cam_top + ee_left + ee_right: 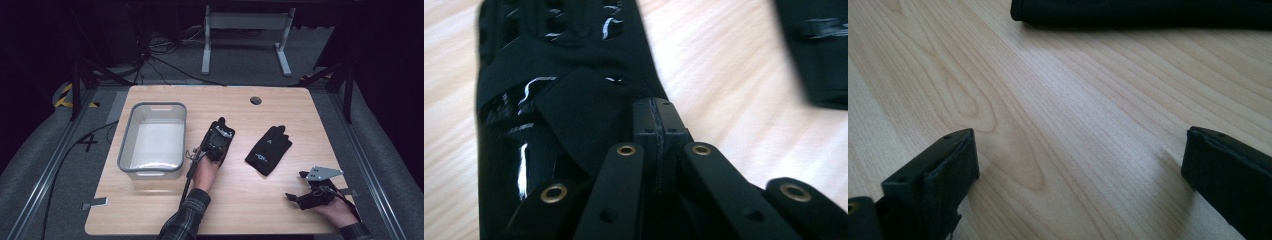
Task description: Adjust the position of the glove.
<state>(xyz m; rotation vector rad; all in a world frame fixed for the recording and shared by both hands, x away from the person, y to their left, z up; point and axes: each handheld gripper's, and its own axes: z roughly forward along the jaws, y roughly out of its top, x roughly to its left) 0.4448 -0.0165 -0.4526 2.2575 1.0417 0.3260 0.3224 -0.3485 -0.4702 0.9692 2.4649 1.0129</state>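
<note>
In the left gripper view, the black fabric glove with glossy print runs off the top and bottom edges. A second black glove there is blurred and cut by the right edge. The left gripper hides most of the first glove in the high view.

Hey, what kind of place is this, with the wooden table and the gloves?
Probably a lab or recording workspace, not a home: a wooden table ringed by metal frame rails, loose cables on grey carpet, and hazard tape at a stand's foot.

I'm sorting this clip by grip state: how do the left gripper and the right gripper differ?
The left gripper has its jaws shut on a black glove; the right gripper has its jaws open with nothing between them. The left sits mid-table by the bin; the right sits near the table's right edge. Both are hand-held.
</note>
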